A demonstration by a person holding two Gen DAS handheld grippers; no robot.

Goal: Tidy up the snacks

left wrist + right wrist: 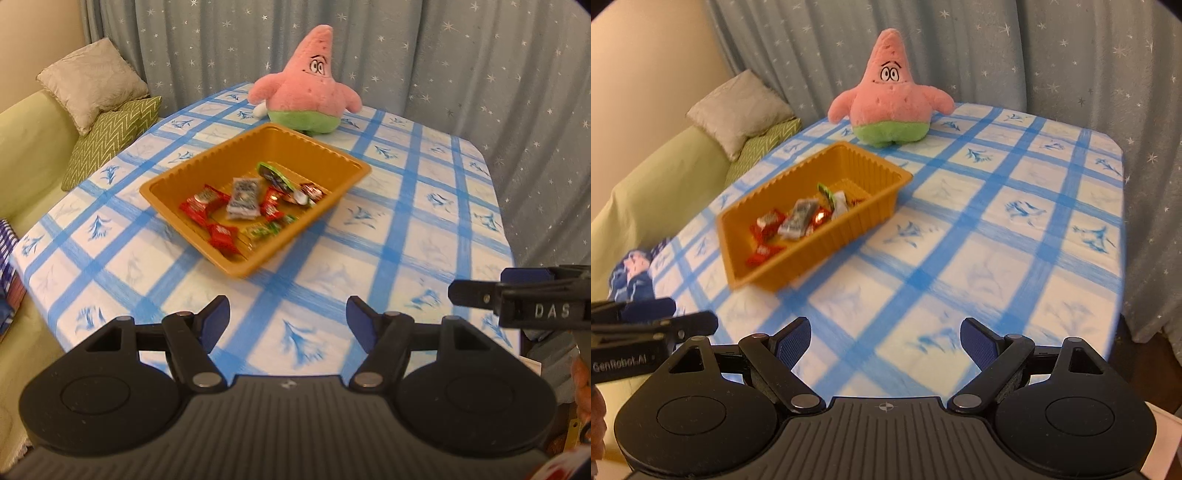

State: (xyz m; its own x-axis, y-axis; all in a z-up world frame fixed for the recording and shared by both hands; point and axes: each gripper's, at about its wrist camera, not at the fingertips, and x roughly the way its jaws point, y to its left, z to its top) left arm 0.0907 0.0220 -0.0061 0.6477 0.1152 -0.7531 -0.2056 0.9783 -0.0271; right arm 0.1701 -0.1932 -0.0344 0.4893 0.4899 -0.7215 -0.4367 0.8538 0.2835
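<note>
Behind tray (173,184): pink plush (306,92)

Legible markings:

1. "DAS" in white capitals on the black body of the right gripper (476,291), seen at the right edge of the left wrist view (the word runs off the frame).
2. "GenRobot.AI" in white on the black body of the left gripper (665,321), at the left edge of the right wrist view.
3. Snack wrappers (242,197) in the tray (177,177): print too blurred to read.
</note>
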